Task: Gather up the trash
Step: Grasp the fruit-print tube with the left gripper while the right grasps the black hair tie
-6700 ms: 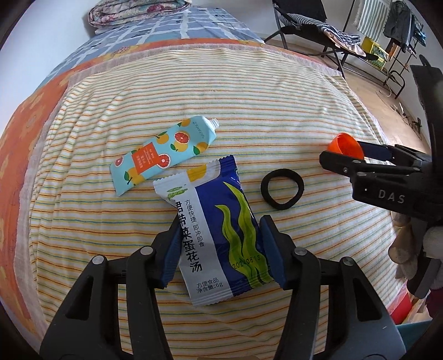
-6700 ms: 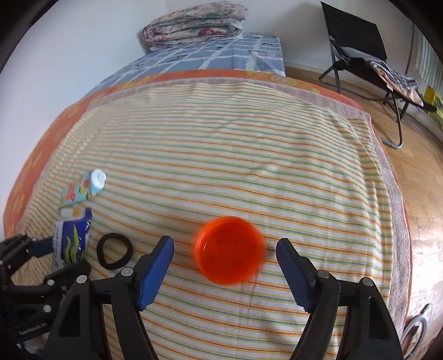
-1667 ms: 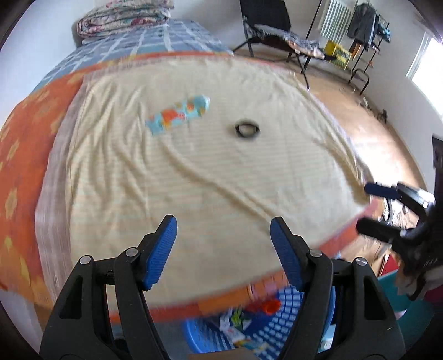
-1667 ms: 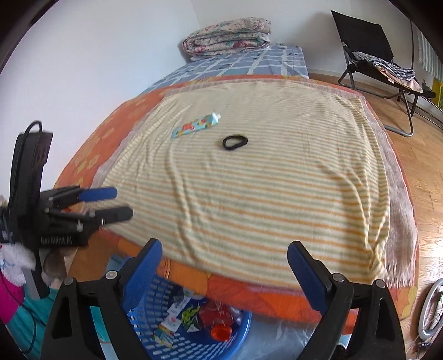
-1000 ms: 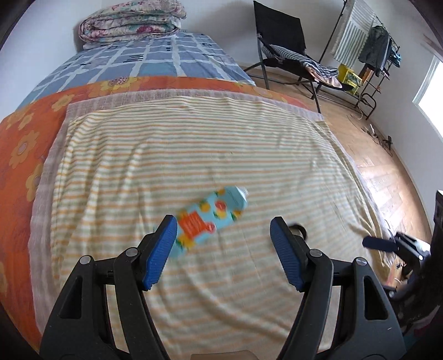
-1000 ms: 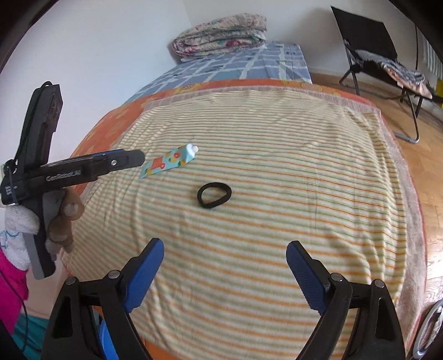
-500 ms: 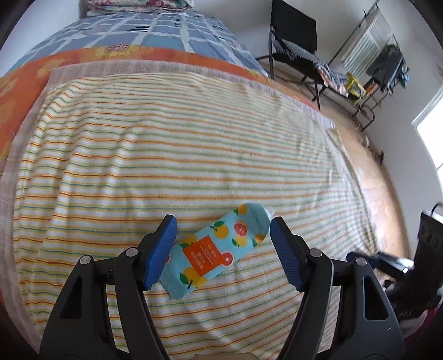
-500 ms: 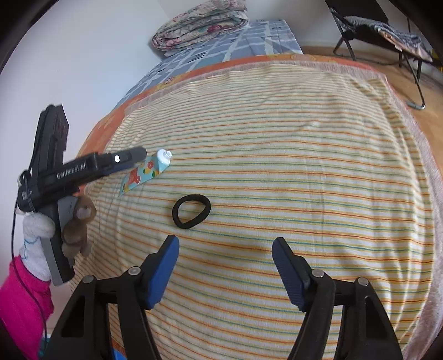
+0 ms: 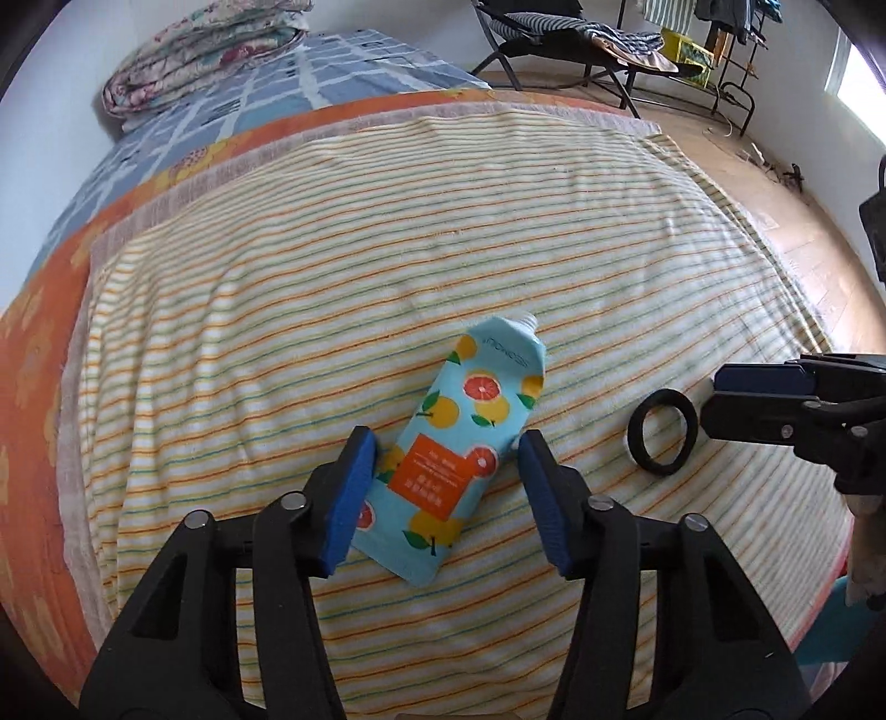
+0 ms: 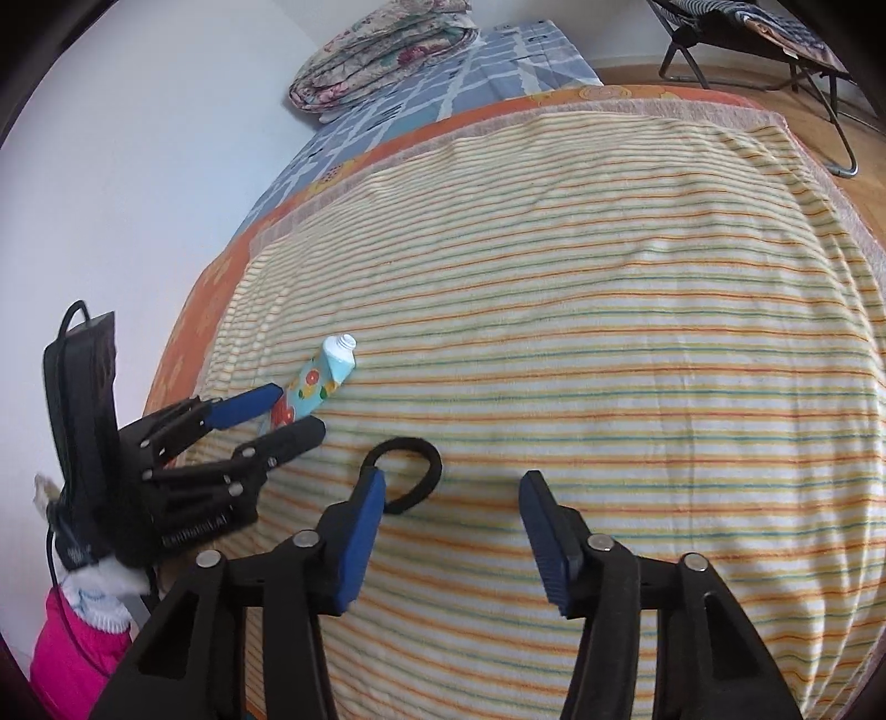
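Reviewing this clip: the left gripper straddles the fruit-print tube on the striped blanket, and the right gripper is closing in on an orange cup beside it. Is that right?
Not quite. The right gripper is at a black hair tie, not an orange cup; both wrist views show it. The rest holds: the left gripper straddles the fruit-print tube on the striped blanket.

I see a striped blanket (image 9: 387,249) over the bed, a folded quilt (image 10: 382,50) at its head, a folding chair (image 9: 565,33) beyond on the wooden floor (image 9: 775,210).
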